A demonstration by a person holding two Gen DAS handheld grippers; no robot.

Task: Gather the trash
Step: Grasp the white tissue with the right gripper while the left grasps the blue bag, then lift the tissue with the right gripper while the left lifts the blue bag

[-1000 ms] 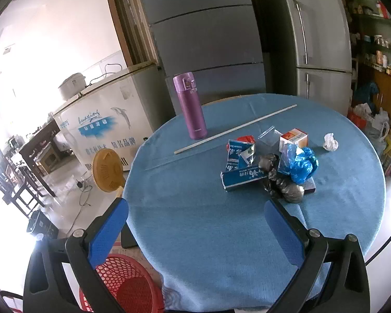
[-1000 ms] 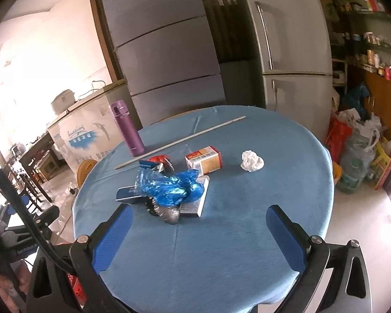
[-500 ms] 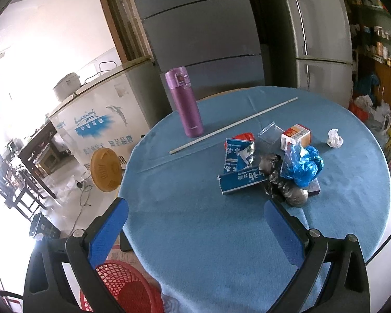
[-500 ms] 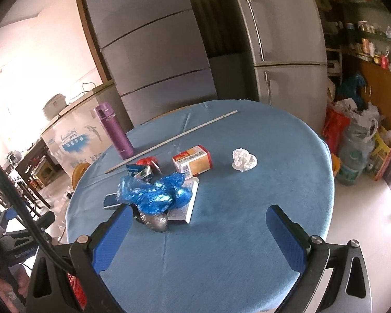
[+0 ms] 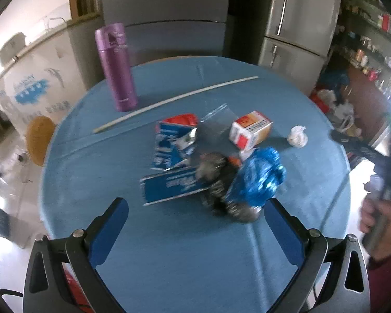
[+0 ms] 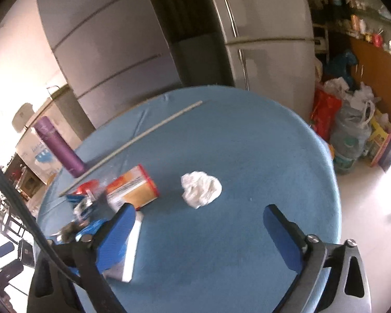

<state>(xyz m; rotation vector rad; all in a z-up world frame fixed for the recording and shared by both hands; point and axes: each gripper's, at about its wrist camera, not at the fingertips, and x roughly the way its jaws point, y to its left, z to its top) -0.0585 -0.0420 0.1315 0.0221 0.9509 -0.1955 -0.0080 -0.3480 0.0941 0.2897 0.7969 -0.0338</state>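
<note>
Closer trash pile point(image 5: 213, 161) (hand point(image 5: 378, 224) left-view only)

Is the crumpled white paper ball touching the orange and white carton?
Apart. In the right wrist view, a strip of bare blue tablecloth separates the crumpled white paper ball from the orange and white carton; the left wrist view shows the same gap.

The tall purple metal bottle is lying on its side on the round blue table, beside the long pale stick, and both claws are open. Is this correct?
Not quite: the tall purple metal bottle stands upright, as the left wrist view shows. It is on the round blue table, beside the long pale stick, and the left claw and the right claw are both open.
</note>
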